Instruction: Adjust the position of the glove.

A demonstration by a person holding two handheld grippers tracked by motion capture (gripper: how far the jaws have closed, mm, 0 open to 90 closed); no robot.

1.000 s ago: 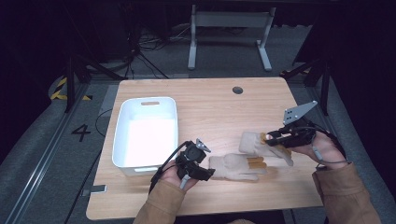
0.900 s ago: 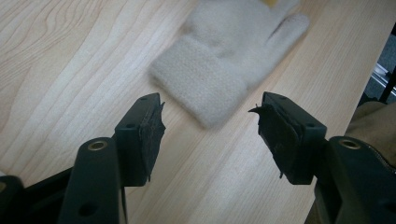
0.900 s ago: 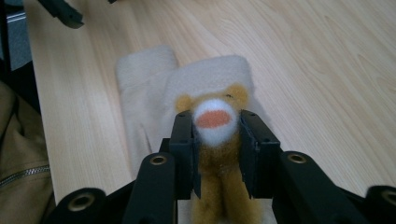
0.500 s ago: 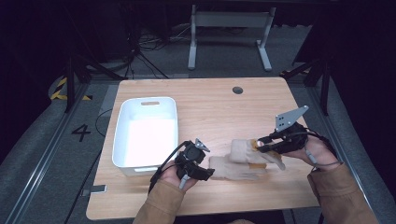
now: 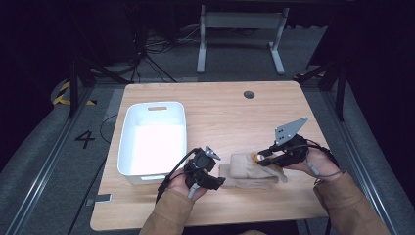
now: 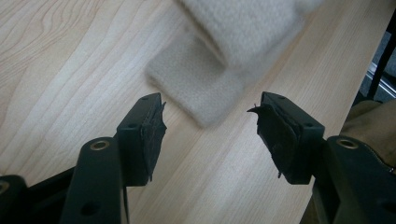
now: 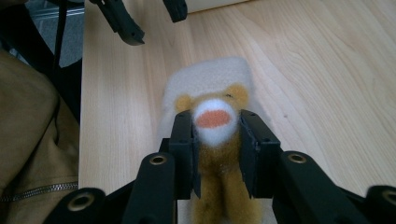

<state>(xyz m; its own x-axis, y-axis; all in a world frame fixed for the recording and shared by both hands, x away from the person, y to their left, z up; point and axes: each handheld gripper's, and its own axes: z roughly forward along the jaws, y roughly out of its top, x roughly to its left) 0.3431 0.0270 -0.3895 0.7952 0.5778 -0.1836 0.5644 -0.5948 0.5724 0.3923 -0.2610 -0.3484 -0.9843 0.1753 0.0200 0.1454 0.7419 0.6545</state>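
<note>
- Two tongs in play: right tongs point(image 7: 216, 140) pinching a small toy point(image 7: 215, 122) — golden plush, white muzzle, orange nose — squarely between the pads.
- Left tongs point(image 6: 208, 121) spread, nothing between them, hovering low over the table point(image 5: 220, 112) just off the near end of the cloth point(image 6: 201, 88).
- Toy sits on top of the beige cloth point(image 5: 247, 169), front-middle of the table, between the two hands in the high view.
- Change over the last second: right tongs point(image 5: 262, 159) have come down and in toward the left, from above the cloth's right edge to over its middle, grey plate tilting with it. Toy went with them.
- Left tongs point(image 5: 213, 171) basically haven't moved; same spot at the cloth's left end.
- Cloth looks more bunched or folded under the toy now than a second ago; exact fold is hard to read.
- My read: the toy is being placed on, or wrapped in, the cloth. Right holds it in position, left is staged to grab the free cloth end.
- White bin point(image 5: 154, 137) sits to the left, well apart from the cloth, nothing visible inside. Could be the destination; can't confirm.
- Risk: if left grabs the cloth while right is clamped, the cloth may drag out from under the toy.
</note>
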